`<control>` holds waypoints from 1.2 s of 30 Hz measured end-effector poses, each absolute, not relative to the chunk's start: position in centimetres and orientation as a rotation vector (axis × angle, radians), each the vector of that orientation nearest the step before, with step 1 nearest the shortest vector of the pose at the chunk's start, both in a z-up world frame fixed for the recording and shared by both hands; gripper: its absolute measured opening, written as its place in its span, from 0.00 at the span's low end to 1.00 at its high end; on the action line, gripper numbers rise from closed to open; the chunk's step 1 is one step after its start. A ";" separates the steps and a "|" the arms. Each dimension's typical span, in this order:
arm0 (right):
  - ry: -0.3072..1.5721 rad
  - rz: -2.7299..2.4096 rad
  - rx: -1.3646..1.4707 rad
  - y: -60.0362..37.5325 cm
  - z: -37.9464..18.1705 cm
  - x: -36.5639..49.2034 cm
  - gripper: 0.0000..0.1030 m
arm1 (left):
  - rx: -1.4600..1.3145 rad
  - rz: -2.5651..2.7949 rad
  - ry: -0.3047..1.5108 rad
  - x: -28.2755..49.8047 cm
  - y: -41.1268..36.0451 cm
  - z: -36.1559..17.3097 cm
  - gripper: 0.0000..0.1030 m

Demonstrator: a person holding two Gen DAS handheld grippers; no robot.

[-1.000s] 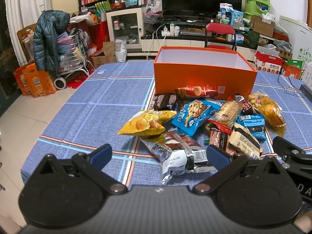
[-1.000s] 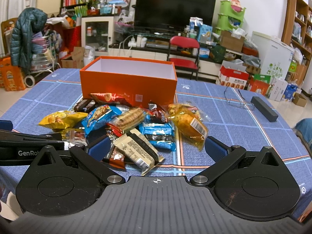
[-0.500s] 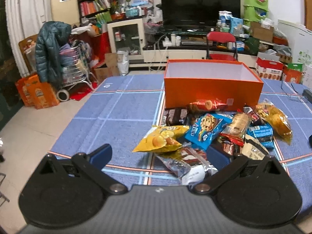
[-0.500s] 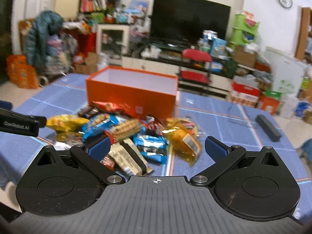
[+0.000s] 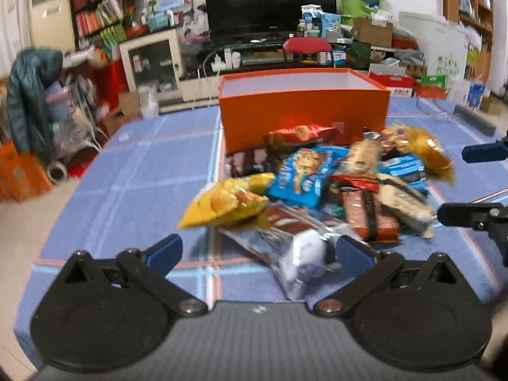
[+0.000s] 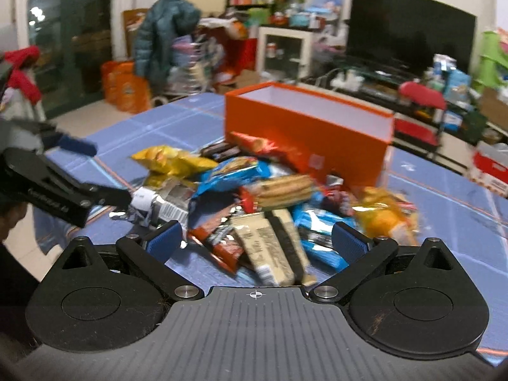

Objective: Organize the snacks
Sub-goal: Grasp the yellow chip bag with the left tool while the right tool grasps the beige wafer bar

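While both grippers hover level before snack pile [image 5: 320, 190], fingers [image 6: 165, 241] apparently spread, empty.

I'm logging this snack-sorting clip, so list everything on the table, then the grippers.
Box: one, orange, open, behind the pile.
Chip bag: one, yellow, pile's left edge.
Cookie pack: one, blue, pile centre.
Foil packet: one, silver, nearest the left gripper.
Beige bar: one, nearest the right gripper.
Tablecloth: one, blue checked.
Left gripper: open, empty.
Right gripper: open, empty.
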State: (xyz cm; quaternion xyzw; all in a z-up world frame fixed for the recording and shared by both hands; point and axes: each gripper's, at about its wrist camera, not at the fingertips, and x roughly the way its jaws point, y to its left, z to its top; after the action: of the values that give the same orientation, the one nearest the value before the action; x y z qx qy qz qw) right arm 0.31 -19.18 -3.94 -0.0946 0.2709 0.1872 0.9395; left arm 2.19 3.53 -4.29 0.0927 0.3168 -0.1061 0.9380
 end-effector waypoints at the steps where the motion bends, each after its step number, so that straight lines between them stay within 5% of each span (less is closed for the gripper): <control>1: 0.554 0.390 -0.199 -19.1 -4.2 0.6 0.90 | 0.196 -0.205 0.656 2.8 3.6 -4.5 0.99; 36: 0.646 0.521 -0.127 -20.5 -9.5 7.9 0.83 | -0.057 -0.295 0.830 15.5 6.5 -7.8 0.99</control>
State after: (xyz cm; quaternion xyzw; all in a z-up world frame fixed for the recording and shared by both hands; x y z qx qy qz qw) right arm 7.87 -20.52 -9.49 -0.0615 0.3136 0.2527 0.9132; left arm 15.45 6.55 -7.78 -0.0274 0.4018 -0.1427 0.9041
